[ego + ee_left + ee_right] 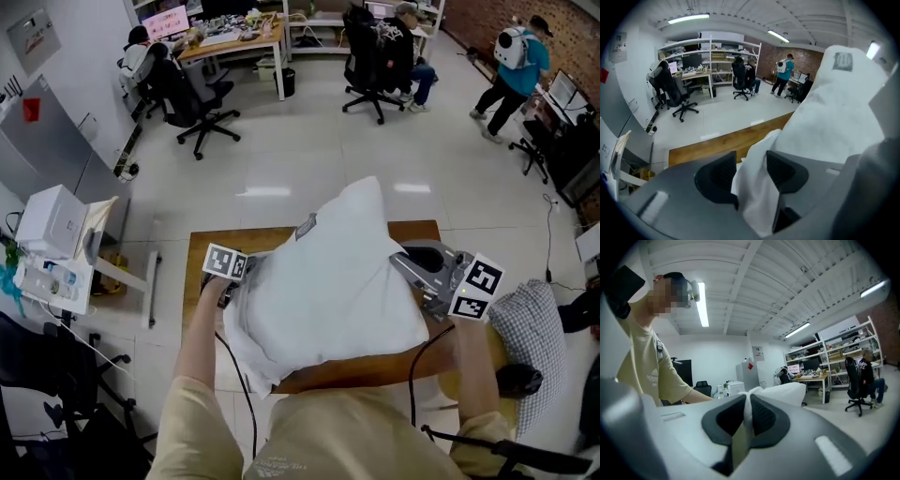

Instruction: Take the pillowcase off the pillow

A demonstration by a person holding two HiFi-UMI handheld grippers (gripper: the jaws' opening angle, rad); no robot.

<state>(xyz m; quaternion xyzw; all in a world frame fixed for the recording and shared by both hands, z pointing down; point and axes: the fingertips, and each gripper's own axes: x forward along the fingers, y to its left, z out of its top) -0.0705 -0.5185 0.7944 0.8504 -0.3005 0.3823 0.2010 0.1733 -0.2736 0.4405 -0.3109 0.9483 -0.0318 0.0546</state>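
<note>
Cloth is pinched on both sides. The left hand-held gripper (pixel 751 166) has a thick fold of the white cloth pillowcase (pixel 754 197) squeezed in its jaws. The right hand-held gripper (pixel 746 408) is shut tight on a thin bit of the same cloth. The big soft white pillow (pixel 328 281) is held up between them, tilted, over the brown wooden tabletop (pixel 202 248). A loose end of the case hangs down at the near side. The case looks to be still on, so I think the job has hardly begun. To do this step well, one side should hold only the loose cloth and not the stuffing, or the pillow will just come along too. Pull the cloth gently toward the open end, a little at a time, and let the pillow slide out. Keep it over the tabletop so it does not fall. A grey and white checked cushion (pixel 534 337) sits off to the right, well apart.
</note>
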